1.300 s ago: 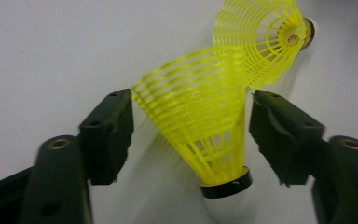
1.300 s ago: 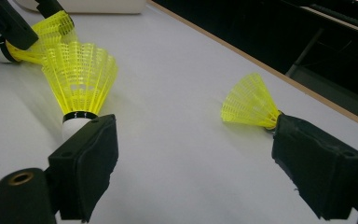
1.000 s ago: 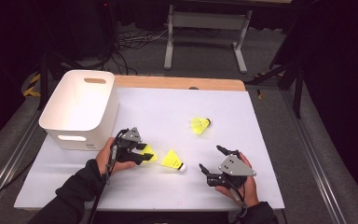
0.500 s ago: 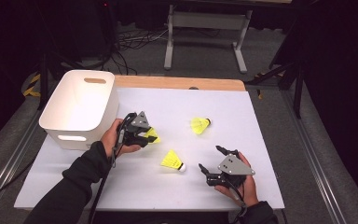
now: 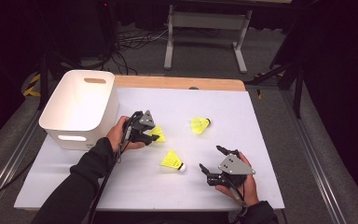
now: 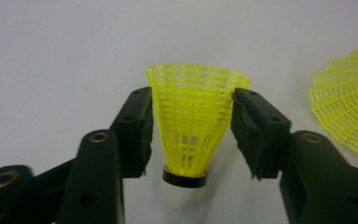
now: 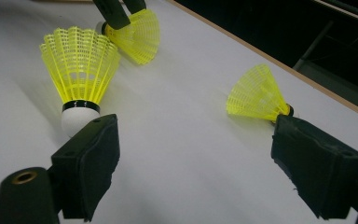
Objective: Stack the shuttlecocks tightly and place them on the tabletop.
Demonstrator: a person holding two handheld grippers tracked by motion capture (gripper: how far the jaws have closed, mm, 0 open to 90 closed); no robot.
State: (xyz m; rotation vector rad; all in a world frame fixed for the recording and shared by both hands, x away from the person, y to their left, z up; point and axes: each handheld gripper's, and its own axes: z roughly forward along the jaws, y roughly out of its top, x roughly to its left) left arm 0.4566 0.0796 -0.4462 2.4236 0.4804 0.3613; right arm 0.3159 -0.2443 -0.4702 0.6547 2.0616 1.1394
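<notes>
No lettering, label, brand, number or sign is readable on anything here, from any of these views.

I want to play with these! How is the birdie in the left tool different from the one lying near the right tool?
The held shuttlecock sits between the left tool's pads; the loose shuttlecock lies by itself on the white table. The held one is beside the white bin; the loose one lies close to the open right tool. Both are yellow with net skirts, a black band and a white tip.
</notes>
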